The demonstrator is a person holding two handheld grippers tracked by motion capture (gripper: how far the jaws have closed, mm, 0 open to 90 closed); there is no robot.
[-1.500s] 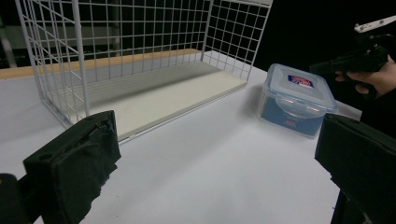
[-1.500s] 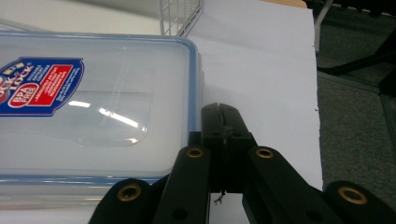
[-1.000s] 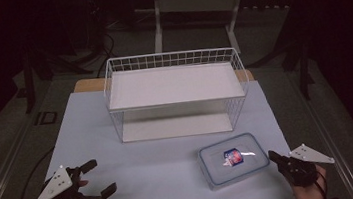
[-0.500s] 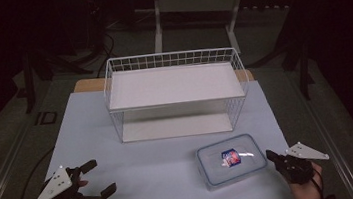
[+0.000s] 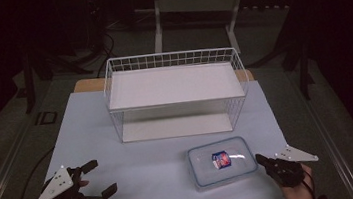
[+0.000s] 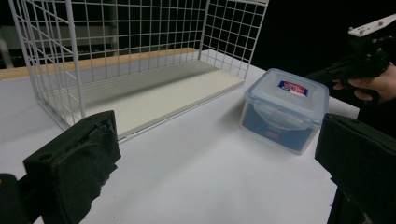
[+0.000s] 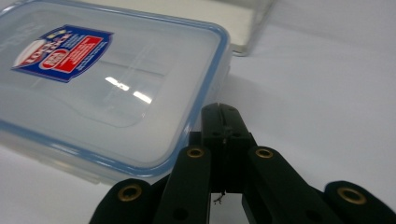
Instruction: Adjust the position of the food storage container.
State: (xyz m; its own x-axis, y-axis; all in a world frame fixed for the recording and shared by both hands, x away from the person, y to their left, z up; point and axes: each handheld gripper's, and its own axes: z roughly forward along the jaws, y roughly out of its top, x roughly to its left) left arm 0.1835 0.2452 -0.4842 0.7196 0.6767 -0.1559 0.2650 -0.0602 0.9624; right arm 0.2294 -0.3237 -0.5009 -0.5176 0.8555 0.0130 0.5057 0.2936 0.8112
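A clear plastic container (image 5: 222, 162) with a blue-rimmed lid and a red and blue label sits on the white table in front of the wire rack. My right gripper (image 5: 260, 159) is shut, and its tip lies right against the container's right edge. In the right gripper view the closed jaws (image 7: 221, 116) point at the rim of the lid (image 7: 102, 88). My left gripper (image 5: 103, 176) rests at the front left of the table, open and holding nothing. Its view shows the wide-apart gripper (image 6: 215, 163), the container (image 6: 285, 109) and the right gripper (image 6: 327, 74) beyond.
A white wire rack (image 5: 176, 94) with a flat shelf on top and a white board under it stands at the middle back of the table (image 5: 163, 181). In the left gripper view, the rack (image 6: 135, 60) rises close by. Dark floor surrounds the table.
My right gripper has slid a little to the left, and the container has shifted left with it. The left gripper has stayed put.
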